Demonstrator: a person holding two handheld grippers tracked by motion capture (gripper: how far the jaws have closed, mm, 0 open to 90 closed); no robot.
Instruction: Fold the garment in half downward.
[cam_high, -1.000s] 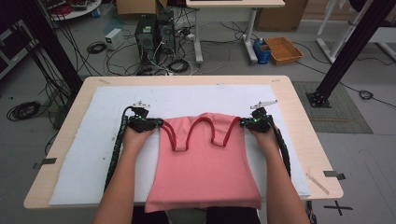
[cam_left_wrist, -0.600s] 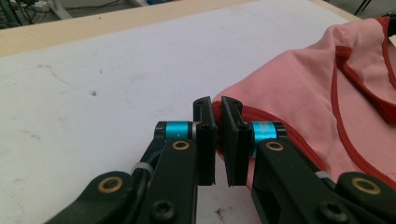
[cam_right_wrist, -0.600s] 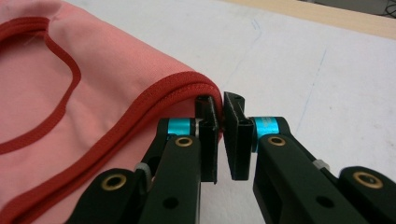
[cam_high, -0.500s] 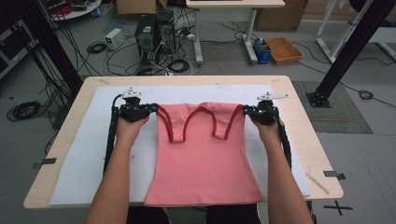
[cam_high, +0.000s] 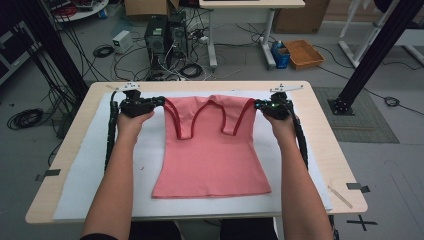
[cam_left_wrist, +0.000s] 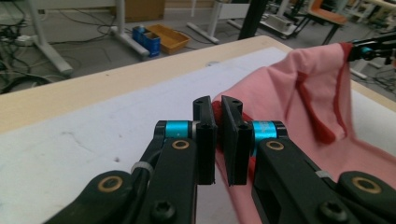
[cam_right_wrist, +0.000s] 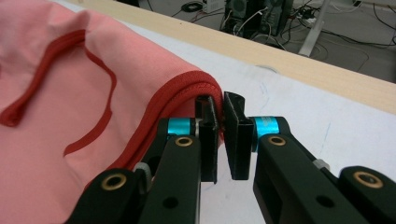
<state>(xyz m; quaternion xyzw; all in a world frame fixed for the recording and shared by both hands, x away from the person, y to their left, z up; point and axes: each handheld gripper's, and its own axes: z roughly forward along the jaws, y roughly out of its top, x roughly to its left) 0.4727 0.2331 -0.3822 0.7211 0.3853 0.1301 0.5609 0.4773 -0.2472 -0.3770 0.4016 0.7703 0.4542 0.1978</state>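
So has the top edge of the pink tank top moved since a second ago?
Yes. The pink tank top has its top edge farther up the white mat, toward the table's far edge.

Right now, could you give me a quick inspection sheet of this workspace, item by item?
Surface: wooden table under a white sheet.
Job's things: pink tank top, shoulder end lifted and stretched, hem on the sheet.
Clutter: strip of tape near the right edge.
Grippers: left tongs and right tongs each shut on a shoulder corner of the top.
Cables: black cable along the left forearm, another along the right.
Surroundings: computer tower, floor wiring, orange tray.
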